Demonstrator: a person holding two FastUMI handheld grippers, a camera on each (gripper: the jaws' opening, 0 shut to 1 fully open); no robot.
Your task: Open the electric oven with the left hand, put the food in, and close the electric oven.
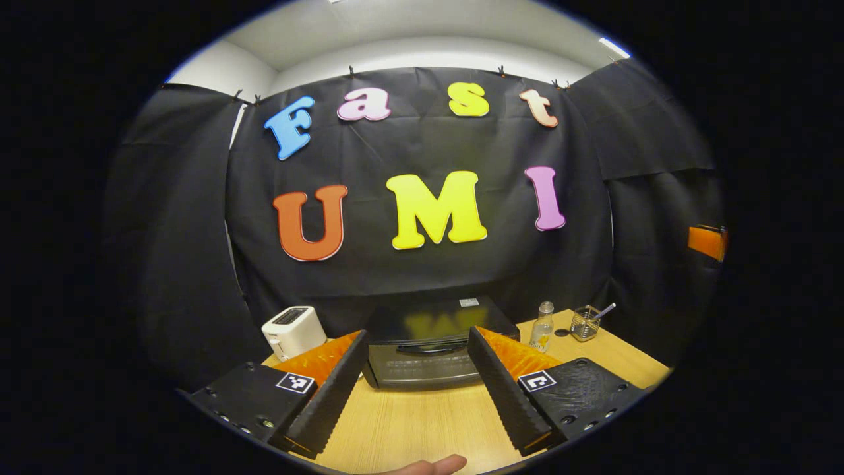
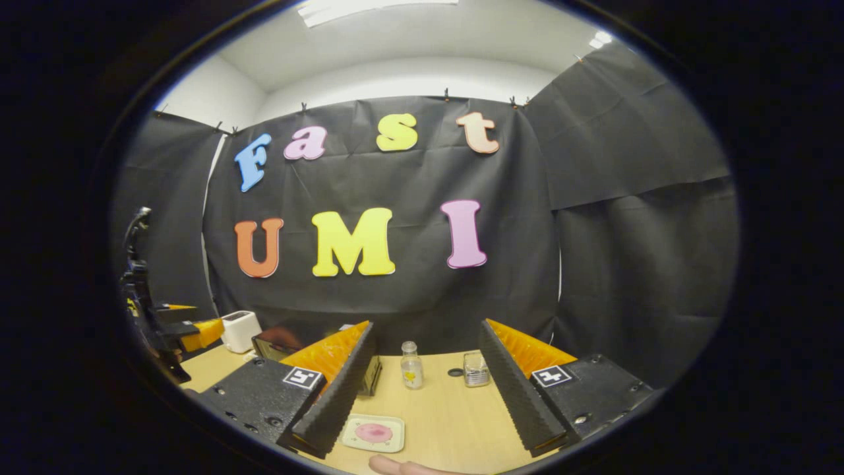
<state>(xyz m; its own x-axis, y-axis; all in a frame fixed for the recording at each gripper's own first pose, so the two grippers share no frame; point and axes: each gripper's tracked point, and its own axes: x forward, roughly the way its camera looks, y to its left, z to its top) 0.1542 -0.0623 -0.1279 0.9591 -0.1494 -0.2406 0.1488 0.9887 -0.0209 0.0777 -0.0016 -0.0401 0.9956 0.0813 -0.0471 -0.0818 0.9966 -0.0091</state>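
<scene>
Two task items. Electric oven (image 1: 428,353): black, glossy, door closed, at the table's (image 1: 409,422) back edge; likely heavy and rigid, best taken by the curved door handle (image 1: 432,348). Food plate (image 2: 373,433): small, pale, pink-centred, probably light and slippery; grip its rim. Left gripper (image 1: 417,379) and right gripper (image 2: 422,389) both spread wide, empty
</scene>
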